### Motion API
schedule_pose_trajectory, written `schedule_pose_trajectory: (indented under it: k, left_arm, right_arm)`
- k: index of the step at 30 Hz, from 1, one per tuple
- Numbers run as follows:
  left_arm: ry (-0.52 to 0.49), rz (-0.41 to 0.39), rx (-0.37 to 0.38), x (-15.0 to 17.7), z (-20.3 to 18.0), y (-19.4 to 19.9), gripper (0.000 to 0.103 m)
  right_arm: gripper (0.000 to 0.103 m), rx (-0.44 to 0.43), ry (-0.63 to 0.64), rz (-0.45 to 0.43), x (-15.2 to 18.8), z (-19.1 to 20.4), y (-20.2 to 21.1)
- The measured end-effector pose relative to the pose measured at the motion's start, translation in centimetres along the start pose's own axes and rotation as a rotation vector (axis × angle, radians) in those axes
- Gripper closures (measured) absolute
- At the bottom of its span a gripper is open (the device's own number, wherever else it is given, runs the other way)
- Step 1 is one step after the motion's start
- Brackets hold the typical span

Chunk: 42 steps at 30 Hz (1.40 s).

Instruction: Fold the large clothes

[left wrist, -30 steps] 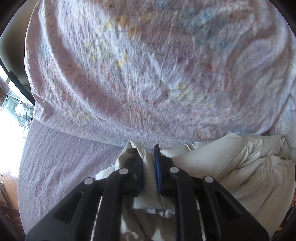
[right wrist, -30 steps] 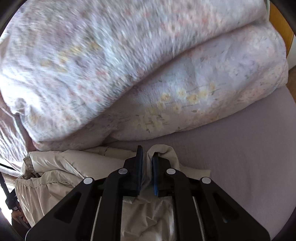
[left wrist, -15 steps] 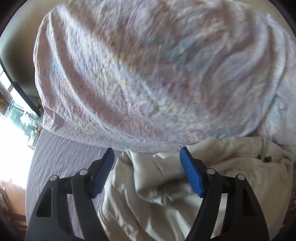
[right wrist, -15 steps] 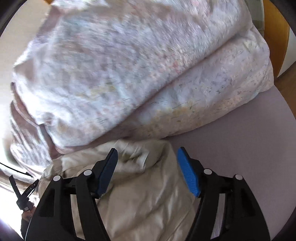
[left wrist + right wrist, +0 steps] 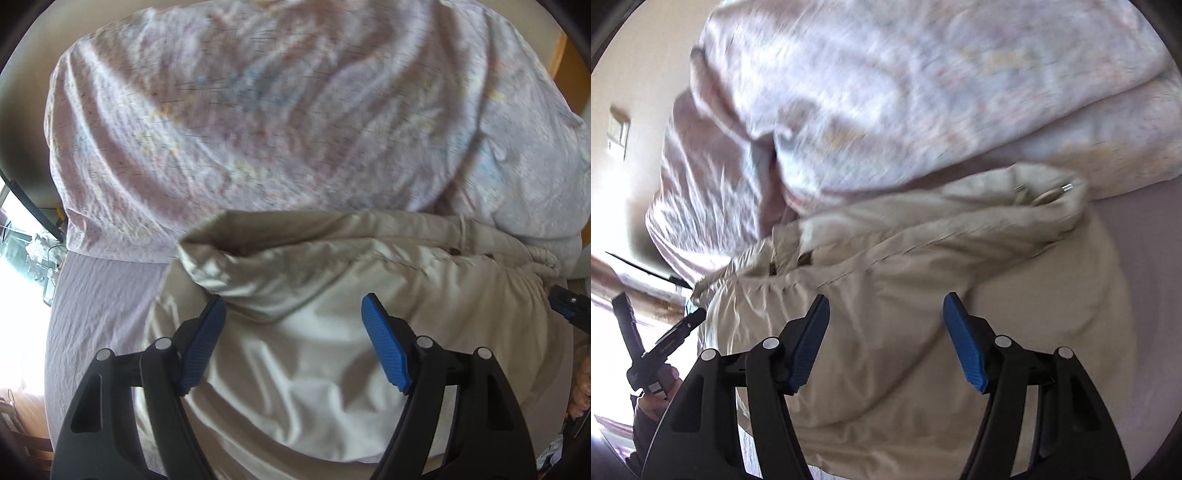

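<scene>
Grippers, two: left gripper point(image 5: 293, 328) and right gripper point(image 5: 884, 325) both spread wide, holding nothing, above one beige jacket point(image 5: 332, 332) lying on the sheet point(image 5: 99, 306) against one floral duvet point(image 5: 258, 122).

The floral duvet point(image 5: 280, 122) is motion-blurred; the beige jacket point(image 5: 886, 317) runs off the near edge, its far side tucked against the duvet.

Daylight blows out the left edges, the floral duvet point(image 5: 280, 110) is motion-blurred, and fisheye corners vignette black
</scene>
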<state>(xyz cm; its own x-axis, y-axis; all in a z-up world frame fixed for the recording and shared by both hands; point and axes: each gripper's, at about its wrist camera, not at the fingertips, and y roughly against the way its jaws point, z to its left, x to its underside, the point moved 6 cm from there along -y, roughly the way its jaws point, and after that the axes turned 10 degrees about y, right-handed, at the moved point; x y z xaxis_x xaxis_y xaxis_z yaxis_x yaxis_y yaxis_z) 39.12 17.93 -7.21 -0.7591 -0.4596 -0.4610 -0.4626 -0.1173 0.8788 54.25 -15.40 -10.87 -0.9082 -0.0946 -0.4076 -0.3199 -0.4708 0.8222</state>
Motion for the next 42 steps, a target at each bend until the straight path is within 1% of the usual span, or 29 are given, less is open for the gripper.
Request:
schedule_pose_trajectory:
  k: [2, 3, 4, 5, 6, 7, 9, 10, 14, 20, 26, 31, 34, 37, 40, 41, 42]
  left_arm:
    - [-0.015, -0.003, 0.001, 0.4, -0.9, 0.0, 0.027]
    - [-0.021, -0.006, -0.002, 0.6, -1.1, -0.1, 0.027]
    - [-0.025, -0.007, -0.006, 0.8, -1.2, -0.2, 0.027]
    - [-0.028, -0.006, -0.009, 0.9, -1.4, -0.4, 0.027]
    - [-0.029, -0.003, -0.009, 1.1, -1.6, -0.5, 0.027]
    - [-0.029, -0.001, -0.008, 1.2, -1.6, -0.7, 0.027]
    - [-0.027, 0.001, -0.006, 1.4, -1.6, -0.9, 0.027]
    - [-0.027, 0.003, -0.006, 1.4, -1.6, -1.1, 0.027]
    - [-0.022, 0.009, 0.005, 1.6, -1.7, -1.3, 0.026]
    - [-0.024, 0.01, 0.018, 1.6, -2.1, -1.3, 0.026]
    - [-0.03, 0.015, 0.032, 1.9, -2.8, -1.2, 0.026]
    - [-0.036, 0.009, 0.043, 2.2, -3.0, -0.5, 0.026]
    - [-0.043, 0.005, 0.029, 2.3, -3.0, -0.7, 0.024]
    - [-0.042, 0.009, 0.003, 2.5, -2.8, -1.5, 0.024]
    - [-0.036, 0.012, -0.03, 2.8, -2.4, -2.6, 0.023]
    - [-0.034, 0.013, -0.039, 2.8, -2.3, -2.8, 0.023]
    - [-0.027, 0.014, -0.052, 2.9, -2.1, -3.3, 0.023]
  right_arm:
    - [0.04, 0.02, 0.02, 0.027, 0.3, 0.6, -0.7]
    - [0.046, 0.039, 0.033, 0.05, 0.5, 1.1, -1.5]
    - [0.056, 0.053, 0.04, 0.072, 0.7, 1.3, -2.2]
    - [0.063, 0.061, 0.044, 0.092, 0.8, 1.4, -2.7]
    - [0.076, 0.073, 0.05, 0.111, 1.0, 1.5, -3.3]
    - [0.086, 0.08, 0.055, 0.115, 1.1, 1.3, -3.3]
    - [0.094, 0.109, 0.079, 0.108, 0.7, 1.7, -3.6]
    - [0.096, 0.118, 0.087, 0.103, 0.5, 2.0, -3.9]
    - [0.098, 0.163, 0.098, 0.068, -1.1, 2.9, -4.4]
    - [0.098, 0.187, 0.073, 0.036, -2.6, 2.4, -4.2]
    - [0.099, 0.216, 0.062, 0.022, -4.3, 1.7, -4.4]
    - [0.099, 0.243, 0.054, 0.016, -5.3, 2.5, -5.7]
    - [0.099, 0.242, 0.047, 0.014, -5.4, 2.6, -6.2]
    - [0.098, 0.216, 0.038, 0.009, -5.2, 2.4, -6.7]
    - [0.097, 0.194, 0.039, 0.005, -4.6, 2.1, -5.9]
    - [0.095, 0.192, 0.049, 0.003, -4.4, 1.9, -5.4]
    - [0.089, 0.195, 0.056, 0.0, -4.3, 1.7, -5.4]
